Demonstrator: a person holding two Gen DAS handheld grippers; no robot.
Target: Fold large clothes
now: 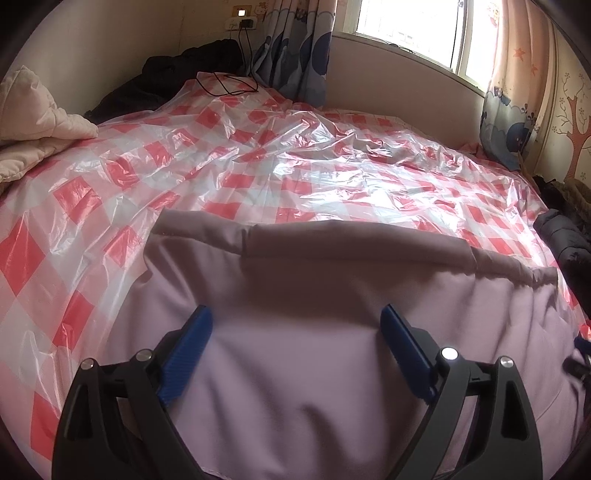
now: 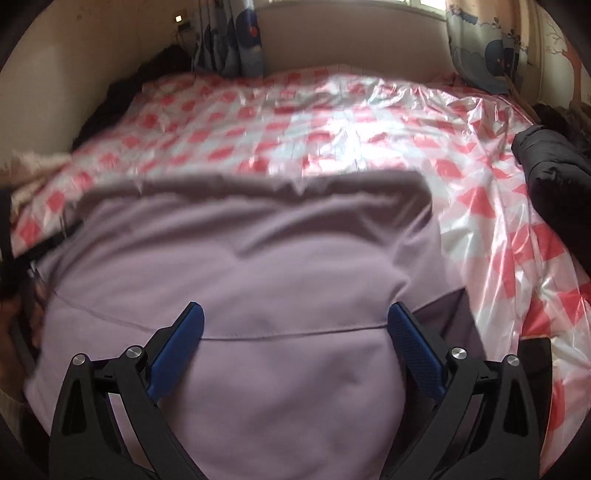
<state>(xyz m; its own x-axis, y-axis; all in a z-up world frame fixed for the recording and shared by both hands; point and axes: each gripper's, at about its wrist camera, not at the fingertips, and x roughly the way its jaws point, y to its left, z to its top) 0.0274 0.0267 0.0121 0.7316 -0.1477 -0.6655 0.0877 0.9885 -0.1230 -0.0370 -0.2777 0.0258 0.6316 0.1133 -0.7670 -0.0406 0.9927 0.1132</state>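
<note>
One lilac garment (image 1: pixel 332 332) lying spread on the near part of one bed under one red-checked plastic sheet (image 1: pixel 258 155), one dark jacket (image 2: pixel 554 173) at the right edge, two claws, left claw (image 1: pixel 295 317) and right claw (image 2: pixel 295 314), each spread wide above the fabric, gripping nothing.

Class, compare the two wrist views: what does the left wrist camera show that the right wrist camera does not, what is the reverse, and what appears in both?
Only the left wrist view shows the black cable lying on the far corner of the bed, and the bright window panes.

Only the right wrist view shows the stitched seam running across the garment between the claw fingers.

Both show the lilac garment spread on the red-checked plastic sheet, a dark jacket at the right edge, and an open claw above the cloth: the left claw and the right claw.
</note>
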